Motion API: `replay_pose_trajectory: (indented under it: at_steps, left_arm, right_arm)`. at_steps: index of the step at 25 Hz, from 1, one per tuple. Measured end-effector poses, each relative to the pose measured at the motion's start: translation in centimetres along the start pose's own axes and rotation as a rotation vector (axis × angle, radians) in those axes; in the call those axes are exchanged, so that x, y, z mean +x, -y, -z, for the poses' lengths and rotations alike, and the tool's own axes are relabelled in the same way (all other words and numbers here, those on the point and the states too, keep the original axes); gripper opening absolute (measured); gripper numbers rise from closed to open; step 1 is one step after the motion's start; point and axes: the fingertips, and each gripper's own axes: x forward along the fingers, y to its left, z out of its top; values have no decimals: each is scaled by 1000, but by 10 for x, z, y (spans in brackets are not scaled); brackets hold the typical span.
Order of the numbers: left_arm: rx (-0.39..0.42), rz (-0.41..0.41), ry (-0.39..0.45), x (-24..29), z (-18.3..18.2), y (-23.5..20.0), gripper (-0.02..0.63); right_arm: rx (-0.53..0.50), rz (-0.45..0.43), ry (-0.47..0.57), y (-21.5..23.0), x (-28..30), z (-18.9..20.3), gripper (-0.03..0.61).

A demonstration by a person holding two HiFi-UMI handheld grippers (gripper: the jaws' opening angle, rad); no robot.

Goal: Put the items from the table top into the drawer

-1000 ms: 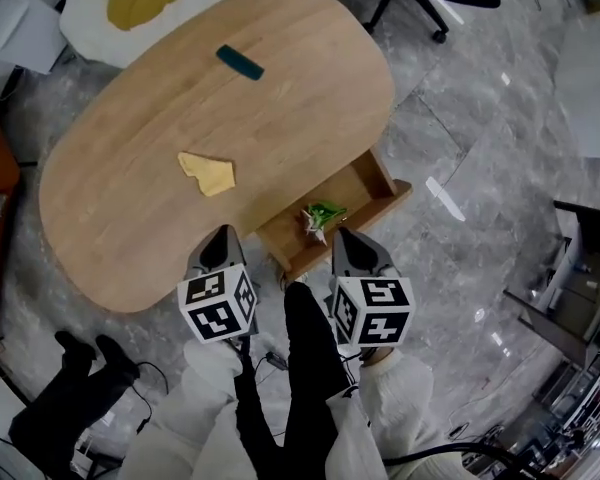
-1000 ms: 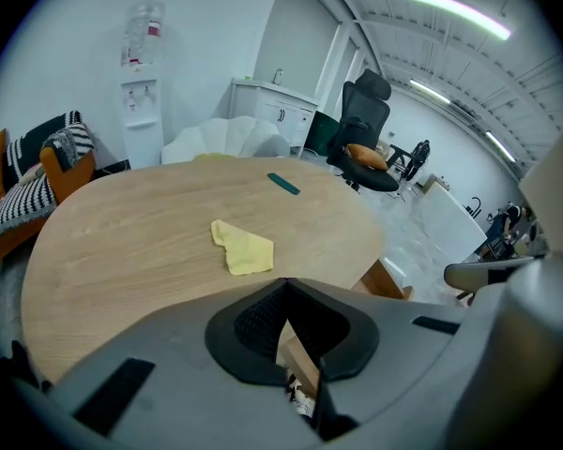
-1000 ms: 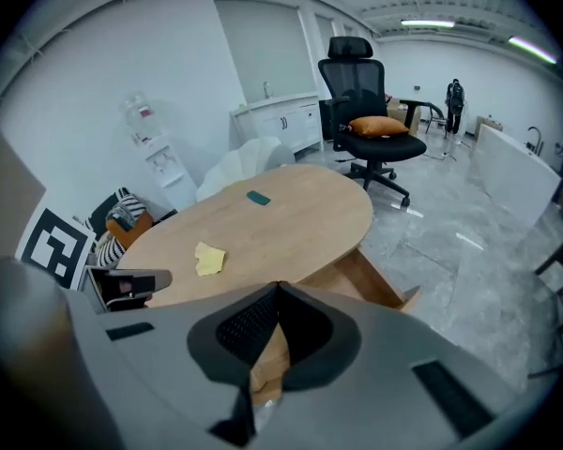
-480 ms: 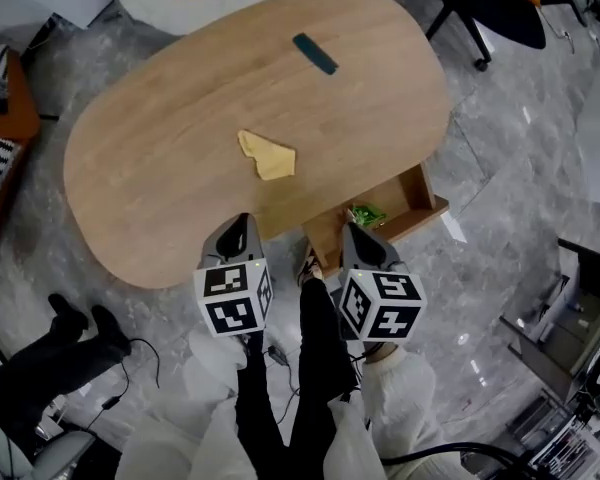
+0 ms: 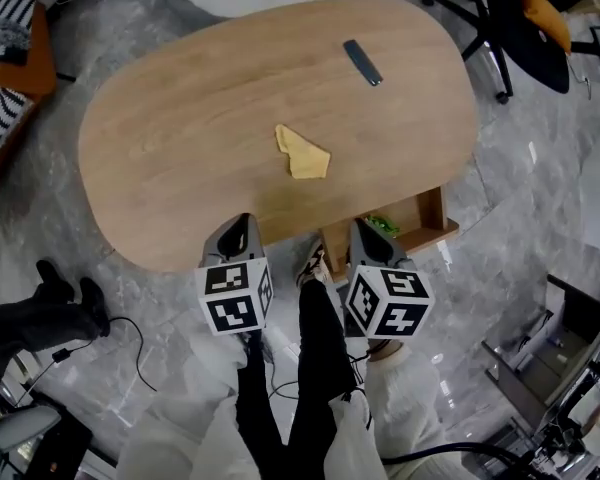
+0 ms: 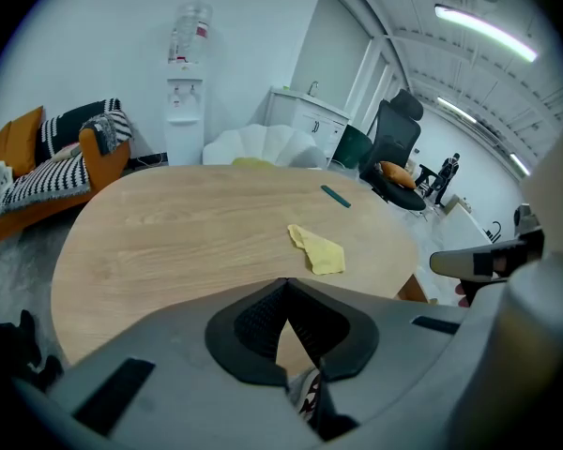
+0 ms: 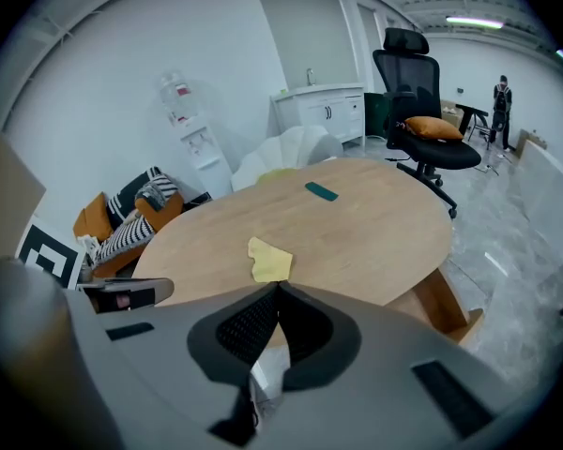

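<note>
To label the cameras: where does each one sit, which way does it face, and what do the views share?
Head view: on the person's head, facing steeply down at the table, open drawer, left gripper, right gripper, own legs.
Left gripper view: rides the left gripper, looks along its shut jaws across the table.
Right gripper view: rides the right gripper, looks along its shut jaws across the table.
Shared: all three show the yellow cloth and dark strip.

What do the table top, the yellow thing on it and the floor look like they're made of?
The table top: likely wood or veneer, matte; pale grain lines show. The yellow thing: probably soft cloth; it lies crumpled with folds. The floor: polished grey stone or tile; marbled veins and glare.
</note>
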Motion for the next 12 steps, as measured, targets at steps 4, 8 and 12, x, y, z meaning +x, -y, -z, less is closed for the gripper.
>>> replay_pose_trajectory:
  at_steps: [4,8,12]
  left_arm:
    - [-13,-13,1,1,0,-7,-6]
    - [-22,-20,-6,4,1,-10,-6]
    - [-37,-28,-20,12,2,-16,-6]
  right_arm:
    - [-16,-16,-20,-6,8,2,62]
    - [-32,-31,-41,-10,16,2,62]
    - [-47,-33,-62,-10,30,-2,61]
